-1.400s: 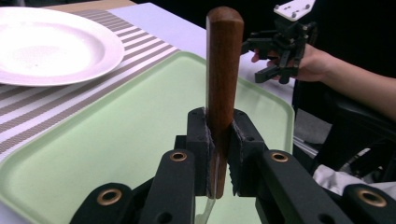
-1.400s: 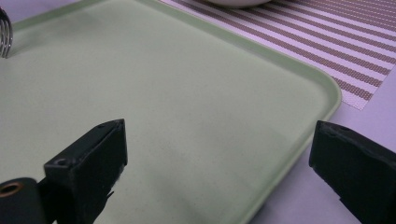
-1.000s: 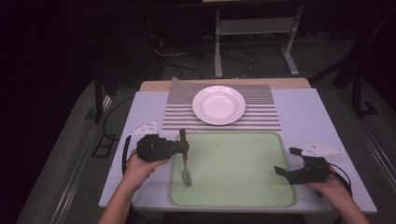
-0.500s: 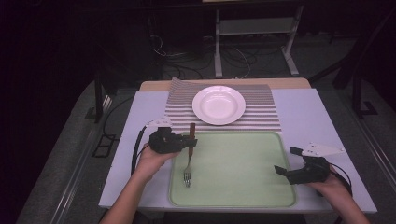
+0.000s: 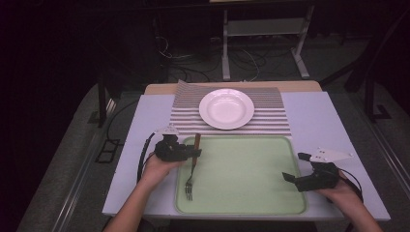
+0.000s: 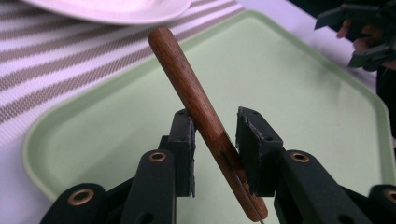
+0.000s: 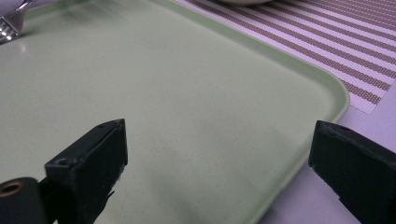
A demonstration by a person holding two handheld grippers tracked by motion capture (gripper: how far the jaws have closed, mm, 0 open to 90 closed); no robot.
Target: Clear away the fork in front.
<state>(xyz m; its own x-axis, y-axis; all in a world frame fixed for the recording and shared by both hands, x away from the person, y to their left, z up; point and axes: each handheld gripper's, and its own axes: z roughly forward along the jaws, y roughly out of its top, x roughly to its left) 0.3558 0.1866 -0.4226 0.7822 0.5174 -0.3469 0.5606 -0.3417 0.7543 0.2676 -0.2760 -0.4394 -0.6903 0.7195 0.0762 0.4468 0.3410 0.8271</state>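
A fork with a brown wooden handle (image 5: 196, 143) and metal tines (image 5: 188, 190) hangs tilted over the left part of the green tray (image 5: 241, 174). My left gripper (image 5: 192, 153) is shut on the handle near the tray's left rim. In the left gripper view the handle (image 6: 187, 79) runs slantwise between the two pads of the left gripper (image 6: 215, 135). My right gripper (image 5: 294, 166) stands open at the tray's right rim with nothing between its fingers. In the right gripper view the right gripper (image 7: 219, 154) shows wide apart over the tray (image 7: 187, 93), and the fork tines (image 7: 9, 28) sit at the far top left.
A white plate (image 5: 226, 108) rests on a striped placemat (image 5: 275, 121) just behind the tray. The plate's rim (image 6: 116, 7) and the placemat (image 6: 46, 60) lie beyond the fork. White table top (image 5: 319, 116) borders the tray on both sides.
My left gripper has carried the fork to the right and slightly farther from the person, over the tray's left edge. The right gripper has stayed where it was.
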